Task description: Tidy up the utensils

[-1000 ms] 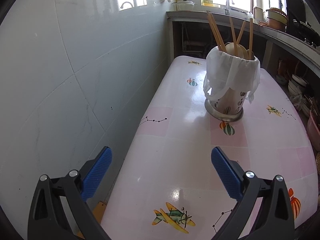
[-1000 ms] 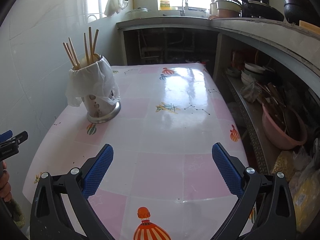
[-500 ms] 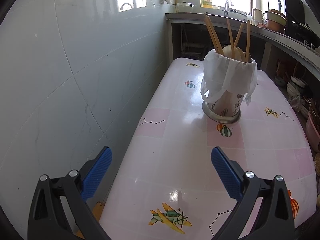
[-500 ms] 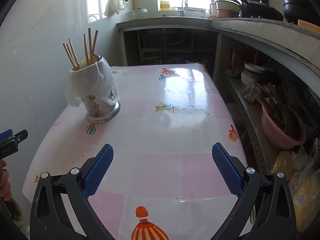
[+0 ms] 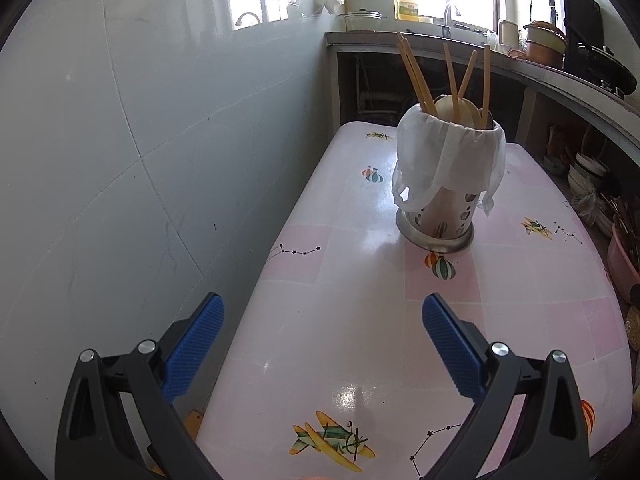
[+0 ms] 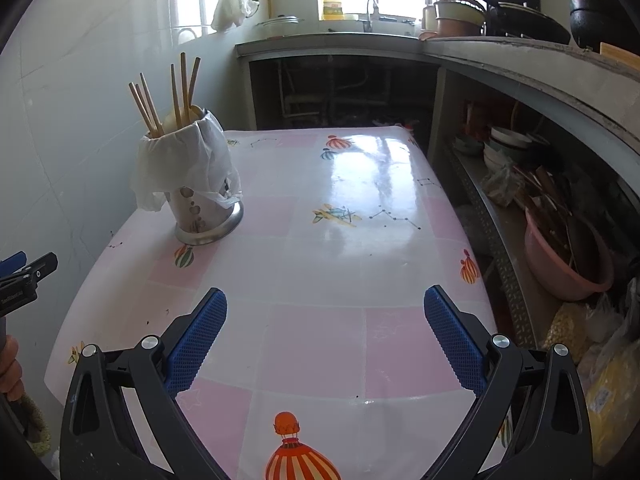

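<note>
A metal utensil holder [image 5: 442,216] [image 6: 200,216] draped with a white plastic bag stands on the pink patterned table [image 5: 360,300] [image 6: 340,248], close to the wall side. Several wooden chopsticks [image 5: 416,76] [image 6: 180,96] and a pale spoon [image 5: 452,110] stick out of it. My left gripper [image 5: 322,332] is open over the table's near left edge, well short of the holder, nothing between its blue pads. My right gripper [image 6: 326,332] is open above the near edge of the table, the holder off to its far left. The left gripper's tip [image 6: 28,272] shows at the right view's left border.
A tiled wall [image 5: 140,140] runs along the table's left side. A concrete counter [image 6: 520,64] with pots wraps the back and right. Under it a shelf holds bowls [image 6: 508,144] and a pink basin [image 6: 560,256]. A hand [image 6: 10,368] shows at the left edge.
The left gripper has drawn slightly back and leftward, so the holder sits a bit farther right and higher in its view. The right gripper has barely shifted. Both stay open.
</note>
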Tool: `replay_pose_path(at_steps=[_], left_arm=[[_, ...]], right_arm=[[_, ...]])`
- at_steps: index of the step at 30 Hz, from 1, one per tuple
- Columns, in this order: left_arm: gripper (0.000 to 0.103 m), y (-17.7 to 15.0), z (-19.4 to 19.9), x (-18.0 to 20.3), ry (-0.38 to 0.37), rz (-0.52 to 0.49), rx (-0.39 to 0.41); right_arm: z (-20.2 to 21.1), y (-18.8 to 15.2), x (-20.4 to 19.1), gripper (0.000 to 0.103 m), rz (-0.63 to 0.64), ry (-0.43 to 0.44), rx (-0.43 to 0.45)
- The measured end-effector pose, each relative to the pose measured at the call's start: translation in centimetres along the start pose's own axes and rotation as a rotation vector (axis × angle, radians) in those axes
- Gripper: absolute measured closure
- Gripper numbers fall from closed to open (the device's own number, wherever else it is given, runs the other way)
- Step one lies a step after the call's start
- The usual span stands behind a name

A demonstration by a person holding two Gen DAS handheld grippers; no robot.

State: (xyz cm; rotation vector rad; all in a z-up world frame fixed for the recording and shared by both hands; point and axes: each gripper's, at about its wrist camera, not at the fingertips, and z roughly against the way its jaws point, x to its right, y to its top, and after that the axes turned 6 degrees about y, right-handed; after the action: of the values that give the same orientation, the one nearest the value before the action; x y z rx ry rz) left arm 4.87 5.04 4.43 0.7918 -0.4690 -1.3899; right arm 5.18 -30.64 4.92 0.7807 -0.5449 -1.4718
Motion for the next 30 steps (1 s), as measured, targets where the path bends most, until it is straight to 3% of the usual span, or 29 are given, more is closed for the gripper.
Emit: replay_pose_path(at_steps=[30], left_arm=[[0.006, -0.12, -0.1, 0.19, -0.003, 0.002, -0.004]], right_arm=[[0.03, 0.03, -0.16, 0.008, 0.006, 0.007, -0.002]])
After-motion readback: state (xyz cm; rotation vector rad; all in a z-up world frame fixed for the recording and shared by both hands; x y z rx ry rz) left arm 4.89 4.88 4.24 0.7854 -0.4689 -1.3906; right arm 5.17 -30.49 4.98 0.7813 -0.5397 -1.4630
